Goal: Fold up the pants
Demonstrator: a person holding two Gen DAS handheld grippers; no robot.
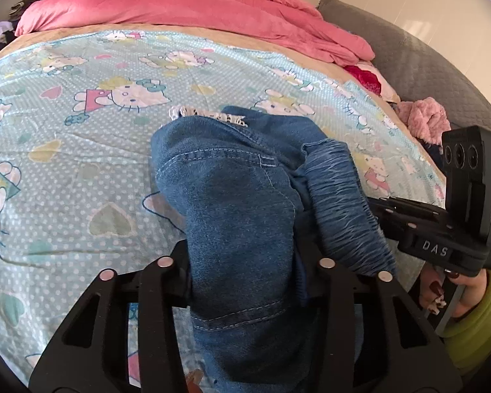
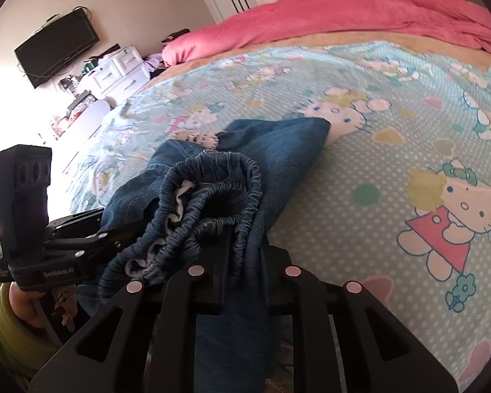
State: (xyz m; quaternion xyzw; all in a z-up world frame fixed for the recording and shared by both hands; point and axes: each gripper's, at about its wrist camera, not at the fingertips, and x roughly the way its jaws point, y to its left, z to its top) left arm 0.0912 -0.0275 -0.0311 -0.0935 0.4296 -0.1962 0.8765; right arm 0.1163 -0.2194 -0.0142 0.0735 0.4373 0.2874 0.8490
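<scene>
Two wrist views, both of my claws at the waist end of a pair of denim pants (image 1: pixel 245 190) lifted off a bed. My left claw (image 1: pixel 245 271) is drawn narrow around a thick fold of denim that fills the gap between its fingers; my right claw (image 2: pixel 244 271) is pinched nearly closed on a thin bunch of the same cloth just beside the gathered elastic waistband (image 2: pixel 212 193). I hold the garment at two points along the waist so that it hangs between my claws and can be spread and laid flat on the cartoon-print sheet (image 1: pixel 81 131) before the first fold, which by my judgement is not yet made. The far end of the pants trails onto the sheet, where a pale frayed hem (image 1: pixel 209 114) shows. A pink quilt (image 1: pixel 180 9) lies well apart along the far edge, leaving the middle of the bed free as a folding surface.

Hidden or unclear: in each view the denim covers the pads themselves, so the exact contact line cannot be seen. The legs are bundled on each other; whether they lie aligned or twisted I cannot tell. The lower hanging part of the cloth is cut off by the frame edge. A green sleeve (image 1: pixel 474 321) marks the hand bearing the right claw, its fingers partly hidden behind the handle
</scene>
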